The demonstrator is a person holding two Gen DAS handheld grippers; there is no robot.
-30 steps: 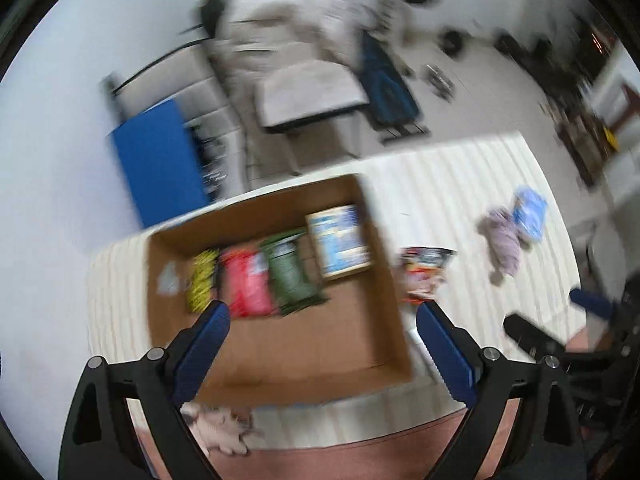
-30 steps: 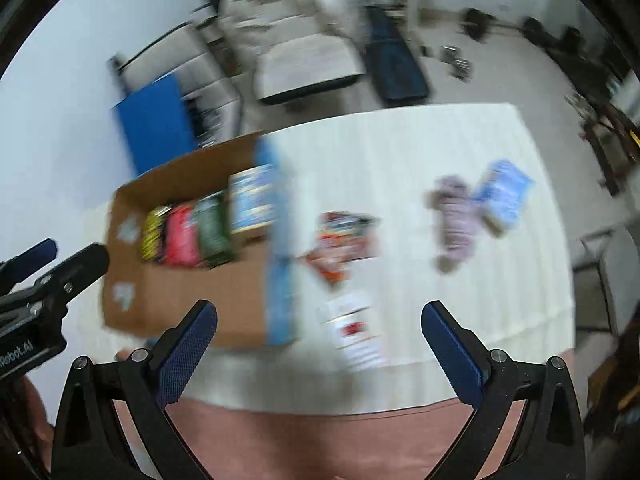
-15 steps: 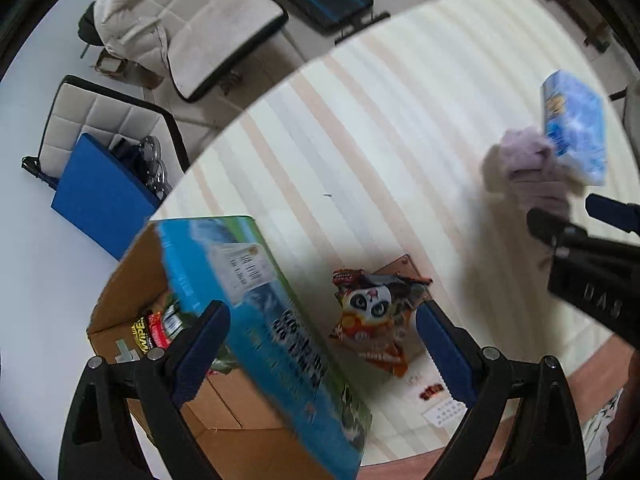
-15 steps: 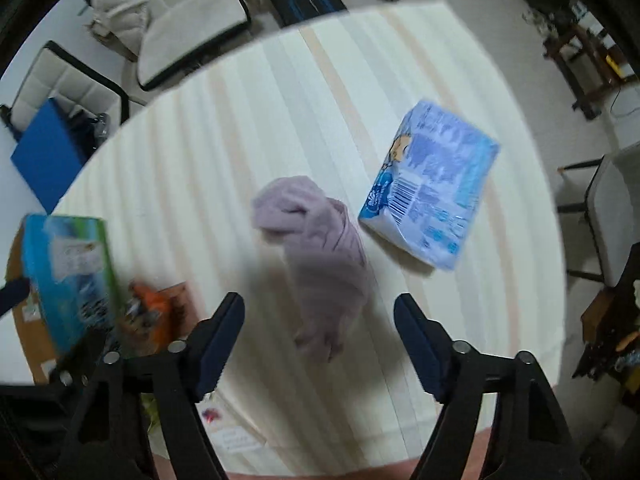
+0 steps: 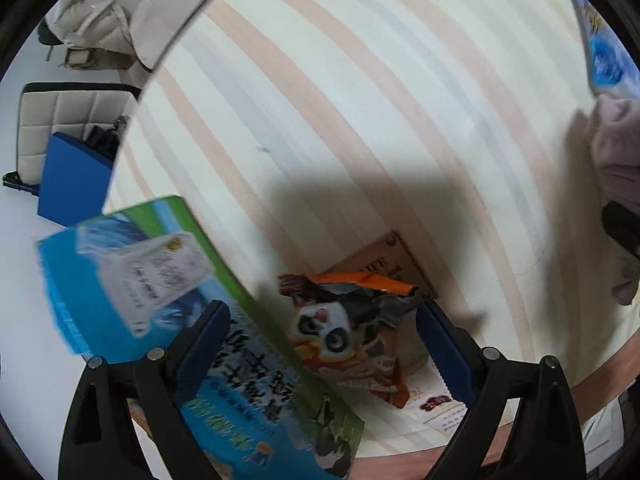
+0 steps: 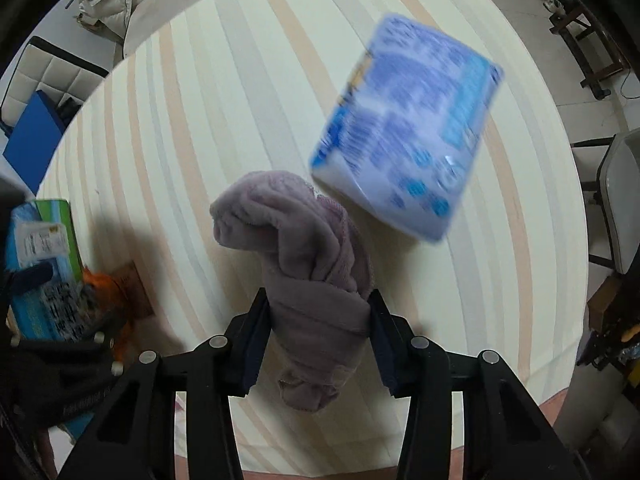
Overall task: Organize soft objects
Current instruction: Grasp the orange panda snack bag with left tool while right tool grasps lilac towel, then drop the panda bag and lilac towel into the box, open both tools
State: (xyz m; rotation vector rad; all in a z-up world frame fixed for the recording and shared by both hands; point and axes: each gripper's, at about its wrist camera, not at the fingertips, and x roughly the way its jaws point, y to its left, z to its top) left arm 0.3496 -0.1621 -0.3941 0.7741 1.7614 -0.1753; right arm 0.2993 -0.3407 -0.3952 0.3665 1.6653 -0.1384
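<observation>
My right gripper [image 6: 318,322] has its blue pads on both sides of a mauve plush cloth [image 6: 304,256] lying on the striped table; the pads touch and pinch its lower part. A blue soft pack [image 6: 408,128] lies just beyond it. My left gripper [image 5: 324,334] is open around an orange panda snack bag [image 5: 348,336], which lies on a brown card [image 5: 380,260]. The blue-green side of a box [image 5: 132,280] fills the left of that view. The cloth [image 5: 616,148] also shows at its right edge.
A small paper packet [image 5: 438,404] lies by the table's near edge. Beyond the table are a padded chair [image 5: 68,112], a blue panel [image 5: 72,180] and a pale jacket [image 6: 108,4]. A chair [image 6: 624,200] stands at the right.
Both grippers have moved down and closer to the table. The right gripper has narrowed onto the mauve cloth. The left gripper has come down around the panda bag.
</observation>
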